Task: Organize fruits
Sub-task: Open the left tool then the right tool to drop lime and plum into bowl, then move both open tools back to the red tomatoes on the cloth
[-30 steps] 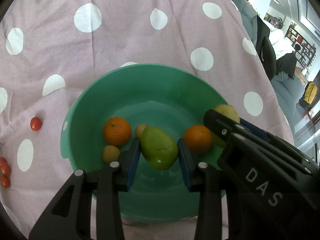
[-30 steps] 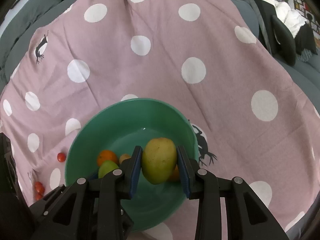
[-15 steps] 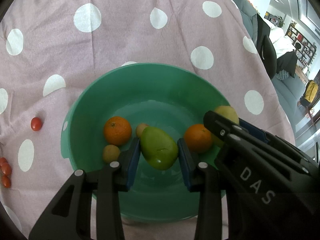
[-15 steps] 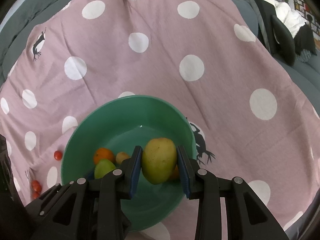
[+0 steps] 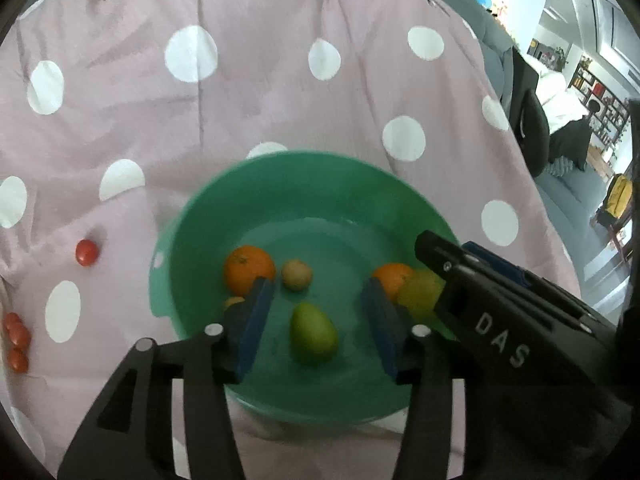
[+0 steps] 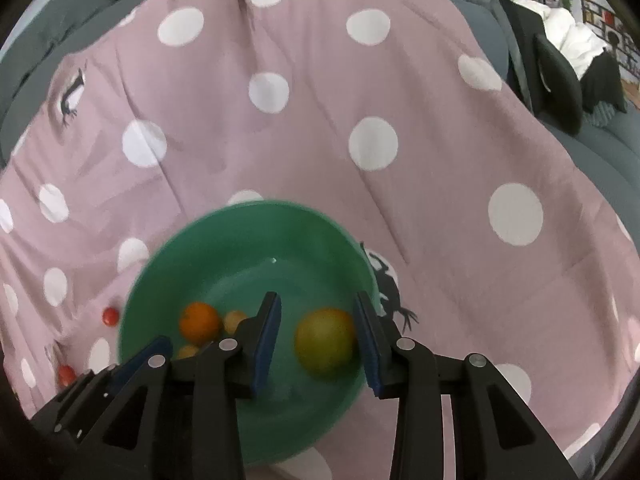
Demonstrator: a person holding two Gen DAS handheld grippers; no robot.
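Jaws on both grippers are opening, the left gripper (image 5: 316,320) releasing a green mango (image 5: 313,333) and the right gripper (image 6: 318,332) a yellow mango (image 6: 325,340) into the green bowl (image 5: 280,184), so withdrawing probably comes next.

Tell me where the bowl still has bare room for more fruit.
The far half of the green bowl, beyond the oranges, is bare. The near half is crowded by the green fruit, yellow fruit and both opening grippers.

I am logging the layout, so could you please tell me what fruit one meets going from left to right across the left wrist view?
Tomato cluster → lone tomato → left orange → small tan fruit → green pear → right orange → yellow fruit.
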